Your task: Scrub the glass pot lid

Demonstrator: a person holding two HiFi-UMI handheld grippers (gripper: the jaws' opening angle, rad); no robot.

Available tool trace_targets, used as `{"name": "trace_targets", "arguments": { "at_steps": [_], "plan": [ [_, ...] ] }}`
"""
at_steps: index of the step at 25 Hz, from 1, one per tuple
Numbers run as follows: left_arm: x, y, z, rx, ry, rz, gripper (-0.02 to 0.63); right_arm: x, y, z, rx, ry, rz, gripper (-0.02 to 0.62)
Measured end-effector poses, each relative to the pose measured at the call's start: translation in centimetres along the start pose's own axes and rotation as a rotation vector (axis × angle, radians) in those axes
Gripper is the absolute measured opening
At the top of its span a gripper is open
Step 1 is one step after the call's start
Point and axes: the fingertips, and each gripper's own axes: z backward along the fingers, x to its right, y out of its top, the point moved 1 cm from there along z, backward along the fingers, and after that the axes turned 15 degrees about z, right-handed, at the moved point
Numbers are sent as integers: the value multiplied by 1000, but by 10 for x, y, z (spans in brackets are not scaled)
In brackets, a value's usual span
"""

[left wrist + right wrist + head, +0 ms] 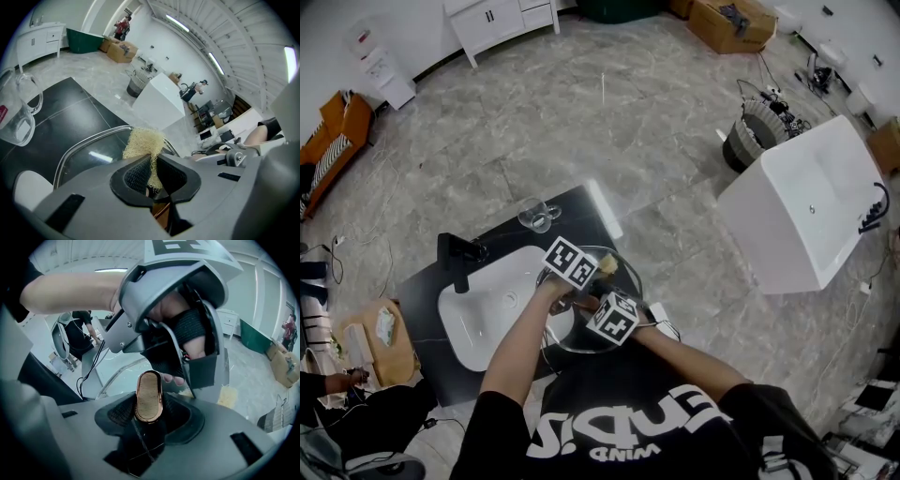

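**Glass lid gripped by its knob beside the sink, scrub pad at its rim**

Glass and clear, the pot lid (626,281) hangs just to the right of the white sink (487,309), over the black counter (422,291) that the sink is set into. Its left edge overlaps the sink's right rim in the head view.

The right gripper (592,306) comes in from the near side of the sink and is clenched on the lid's knob (148,397), a wooden oval with a copper-coloured band. In the right gripper view (149,411) the knob stands upright between the two dark pads, which press on its sides.

The left gripper (598,270) reaches across from above the sink. In its own view (152,161) its jaws are pinched on a pale yellow fibrous scrub pad (143,143), whose loose end sticks out past the pads. That end lies at the lid's rim (89,154) on the side away from the sink. Whether the pad presses on the glass cannot be told.

A black faucet (457,253) stands at the sink's far left edge. A clear glass jug (539,217) sits on the counter beyond the sink's far right corner, apart from the lid.
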Motion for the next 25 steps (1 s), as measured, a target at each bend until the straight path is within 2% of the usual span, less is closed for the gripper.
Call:
{"name": "trace_targets", "arguments": {
  "at_steps": [6, 10, 25],
  "plan": [
    [7, 10, -15, -12, -12, 8, 44, -1, 0, 0, 2, -2, -1, 176],
    [7, 22, -22, 23, 7, 40, 44, -1, 1, 1, 2, -5, -4, 176],
    [-7, 40, -21, 106, 79, 80, 44, 0, 1, 1, 11, -14, -25, 176]
  ]
}}
